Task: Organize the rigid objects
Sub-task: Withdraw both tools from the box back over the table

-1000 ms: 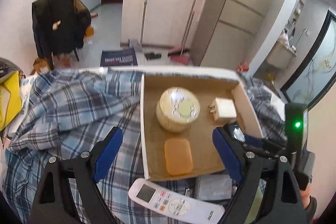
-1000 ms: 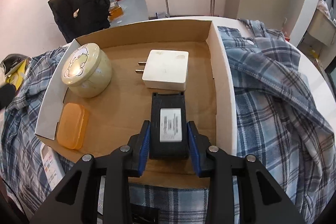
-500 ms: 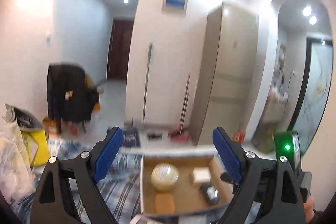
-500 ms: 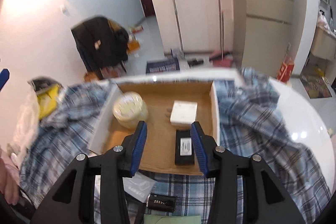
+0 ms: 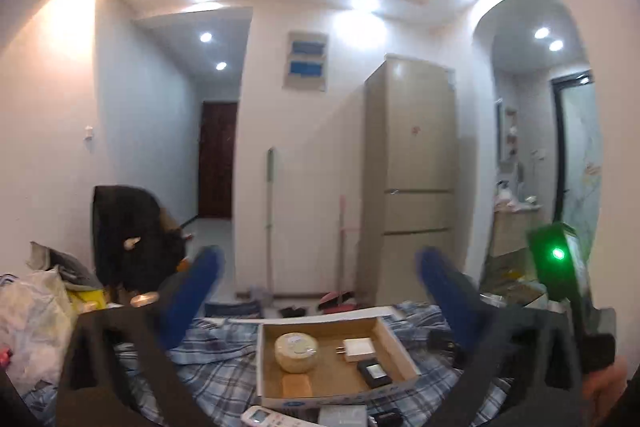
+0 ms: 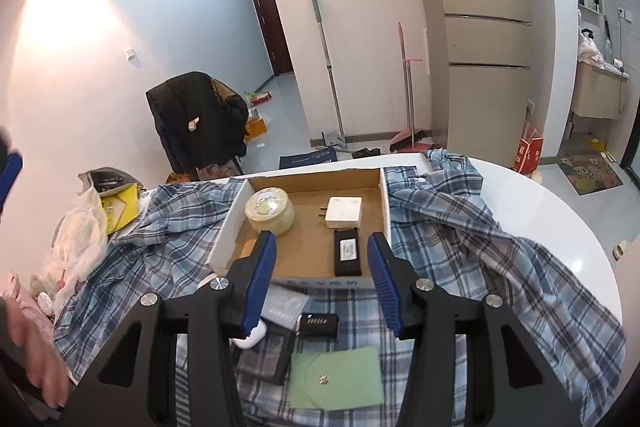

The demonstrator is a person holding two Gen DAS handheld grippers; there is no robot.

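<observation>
A shallow cardboard box (image 6: 386, 203) lies on a plaid cloth and holds a round cream tin (image 6: 270, 211), a white charger (image 6: 344, 212), a black battery pack (image 6: 347, 251) and an orange case (image 5: 297, 385). My right gripper (image 6: 322, 285) is open and empty, raised near the box's front edge. My left gripper (image 5: 318, 301) is open and empty, lifted high and back from the box (image 5: 400, 345).
In front of the box lie a white remote (image 5: 264, 417), a white earbud case (image 6: 250, 337), a black key fob (image 6: 318, 325), a green card (image 6: 336, 381) and a dark flat pouch (image 6: 264, 359). Bags (image 6: 80, 227) sit at the left. The white round table (image 6: 560, 219) edge curves at right.
The right gripper let go of the black battery pack in the box, opened wide and pulled back. The left gripper rose up and away from the table.
</observation>
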